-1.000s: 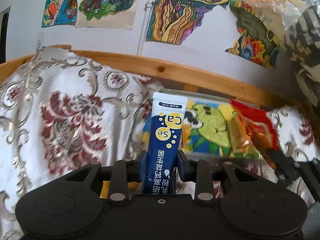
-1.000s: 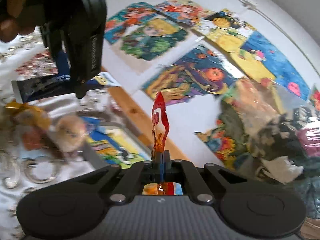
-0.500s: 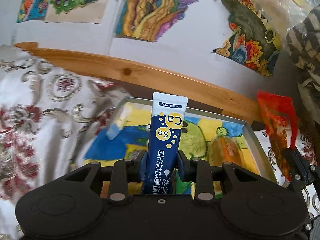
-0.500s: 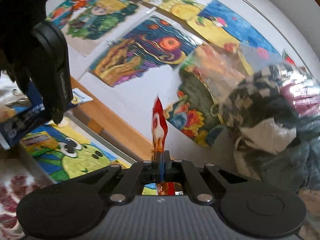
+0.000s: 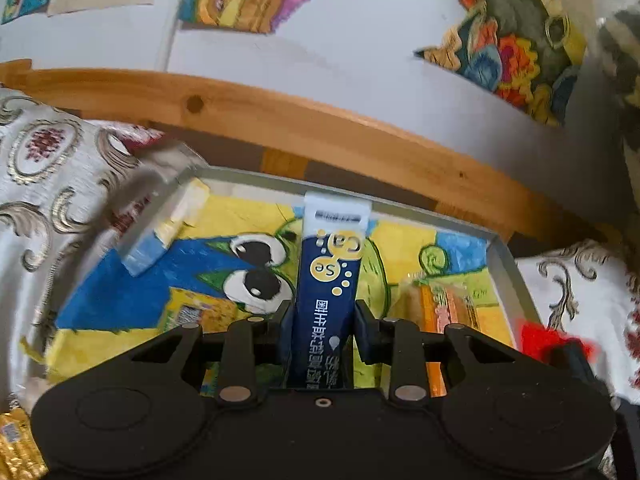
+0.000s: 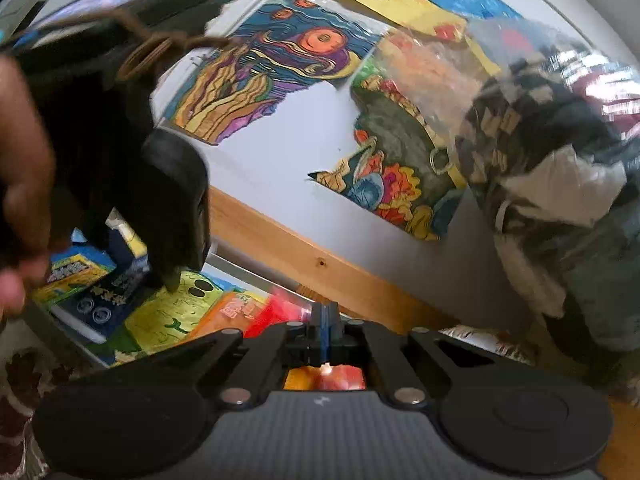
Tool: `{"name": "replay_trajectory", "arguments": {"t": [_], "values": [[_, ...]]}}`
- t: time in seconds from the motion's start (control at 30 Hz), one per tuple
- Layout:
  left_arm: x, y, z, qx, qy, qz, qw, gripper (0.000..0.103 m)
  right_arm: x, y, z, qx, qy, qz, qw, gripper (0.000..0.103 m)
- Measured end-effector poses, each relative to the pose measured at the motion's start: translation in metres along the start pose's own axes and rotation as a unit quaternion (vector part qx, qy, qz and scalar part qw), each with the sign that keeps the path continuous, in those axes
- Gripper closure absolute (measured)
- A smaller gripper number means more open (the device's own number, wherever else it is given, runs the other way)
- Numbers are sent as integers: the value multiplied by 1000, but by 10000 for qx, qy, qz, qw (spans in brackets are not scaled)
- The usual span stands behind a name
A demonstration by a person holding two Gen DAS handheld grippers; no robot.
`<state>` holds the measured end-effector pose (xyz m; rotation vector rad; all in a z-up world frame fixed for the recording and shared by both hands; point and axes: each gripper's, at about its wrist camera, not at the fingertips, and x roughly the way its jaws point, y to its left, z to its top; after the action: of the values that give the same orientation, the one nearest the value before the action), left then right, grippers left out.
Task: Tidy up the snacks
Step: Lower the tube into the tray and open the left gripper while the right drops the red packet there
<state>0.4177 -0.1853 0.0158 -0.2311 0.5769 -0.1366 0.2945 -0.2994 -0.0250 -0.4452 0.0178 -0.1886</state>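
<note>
My left gripper (image 5: 322, 316) is shut on a dark blue stick packet (image 5: 328, 264) with yellow dots, held upright over a shallow grey tray (image 5: 505, 268) whose floor is a painted green cartoon. An orange snack packet (image 5: 440, 312) lies in the tray's right part. My right gripper (image 6: 325, 318) is shut on a red snack packet (image 6: 282, 308), which leans left over the tray (image 6: 240, 274) near its right end. In the right wrist view the left gripper (image 6: 176, 208) and a person's hand (image 6: 20, 184) fill the left side, with the blue packet (image 6: 128, 272) under them.
The tray rests on a floral cloth (image 5: 60, 184) against a wooden rail (image 5: 320, 132) and a white wall with drawings. A gold-wrapped snack (image 5: 16, 450) lies at the near left. A plastic-wrapped bundle of fabric (image 6: 560, 168) stands to the right.
The left gripper has moved forward and down over the tray with the blue packet. The right gripper has swung down to the tray's right end, and its red packet now leans left.
</note>
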Motion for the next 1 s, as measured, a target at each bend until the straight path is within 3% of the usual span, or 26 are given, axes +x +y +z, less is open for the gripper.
{"name": "replay_trajectory", "arguments": {"t": [0.33,0.57,0.73,1.0], "values": [[16,0,-11,104,134,3,9999,69,17,-6,-9,438,262,79,9987,102],[11,6,-9,52,12,-33,10000,52,19,-2,-10,451,321,140,9984,99],[6,9,-9,41,-100,-24,9999,37,21,-3,-11,511,375,123,9979,80],[2,12,-9,22,-220,0,9998,16,21,-5,-10,589,409,102,9974,62]]}}
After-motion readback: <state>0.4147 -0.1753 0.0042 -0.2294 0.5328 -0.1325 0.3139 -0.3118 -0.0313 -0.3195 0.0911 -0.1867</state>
